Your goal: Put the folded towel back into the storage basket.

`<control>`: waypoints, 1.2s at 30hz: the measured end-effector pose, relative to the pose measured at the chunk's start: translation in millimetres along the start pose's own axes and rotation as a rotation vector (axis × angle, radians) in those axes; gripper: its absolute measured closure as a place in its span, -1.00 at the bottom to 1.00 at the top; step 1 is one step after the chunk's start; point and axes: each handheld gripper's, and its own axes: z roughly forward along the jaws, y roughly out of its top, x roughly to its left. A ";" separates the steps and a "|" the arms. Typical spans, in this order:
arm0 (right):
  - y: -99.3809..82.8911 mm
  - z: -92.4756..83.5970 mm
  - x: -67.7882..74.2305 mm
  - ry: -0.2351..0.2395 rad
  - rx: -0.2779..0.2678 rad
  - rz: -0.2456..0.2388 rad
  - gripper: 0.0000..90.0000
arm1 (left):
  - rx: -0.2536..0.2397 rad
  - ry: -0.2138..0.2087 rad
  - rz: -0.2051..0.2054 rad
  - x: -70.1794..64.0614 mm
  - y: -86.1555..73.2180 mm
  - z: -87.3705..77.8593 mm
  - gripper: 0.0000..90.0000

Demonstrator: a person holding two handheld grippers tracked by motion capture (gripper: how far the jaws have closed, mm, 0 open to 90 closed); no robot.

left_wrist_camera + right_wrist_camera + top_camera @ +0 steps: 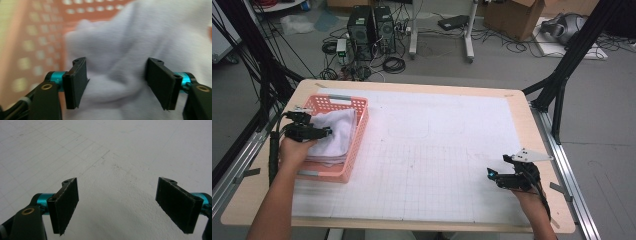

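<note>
Left gripper (328, 132): black frame, w/ a black cable trailing back along the forearm. Its two jaws are flat black rectangular pads, matte, slightly fuzzy at the edges; each sits on a teal anodised collar, w/ a small screw hole at the top corner and a brass-ringed pivot on the black arm below. Right gripper (489, 173): same black build, same teal collars and brass pivots, plus a grey three-cornered plate on top and a small teal light near the tip (cable runs back over the wrist). Both forearms bare, no sleeves in the high view.
</note>
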 end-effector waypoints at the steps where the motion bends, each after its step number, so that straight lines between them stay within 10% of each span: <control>1: -0.1 -0.5 0.0 0.000 0.000 0.003 -0.61 | -0.011 0.010 -0.006 1.1 0.3 -1.9 -0.23; 5: -0.5 -1.7 -1.2 -0.002 -0.003 0.005 -0.61 | -0.086 -0.009 -0.044 5.2 1.6 -12.9 -0.27; 14: 2.0 -1.7 1.1 0.005 -0.014 -0.001 -0.62 | -0.379 -0.231 -0.057 4.7 1.1 -57.4 -0.46; 24: 4.4 -6.6 2.9 0.006 -0.043 -0.002 -0.62 | -0.480 -0.334 -0.033 -13.3 -9.4 -80.9 -0.59; 36: 6.4 -8.6 5.6 0.022 -0.087 -0.004 -0.62 | -0.520 -0.465 0.054 -64.6 -22.5 -89.6 -0.58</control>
